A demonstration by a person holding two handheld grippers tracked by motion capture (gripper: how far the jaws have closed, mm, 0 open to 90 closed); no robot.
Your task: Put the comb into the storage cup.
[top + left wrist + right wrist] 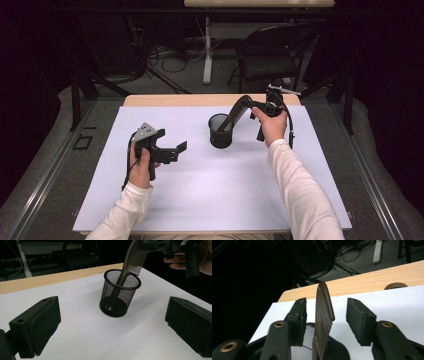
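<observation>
While parted on either side of the comb (323, 315) without pressing it, right gripper (325, 315) fingers (359, 320) released; comb leaning between them, handle down inside the mesh cup (220, 131) just below on the tabletop (210, 190). Left gripper (170, 147) fingers spread wide and empty, cup well beyond them

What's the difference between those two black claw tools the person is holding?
The right gripper is raised over the mesh cup, while the left gripper sits low over the white mat. The right gripper has a brown comb between its open jaws, not pressed; the comb stands in the cup. The left gripper's jaws are spread wide with nothing between them. Both are black and hand-held.
</observation>
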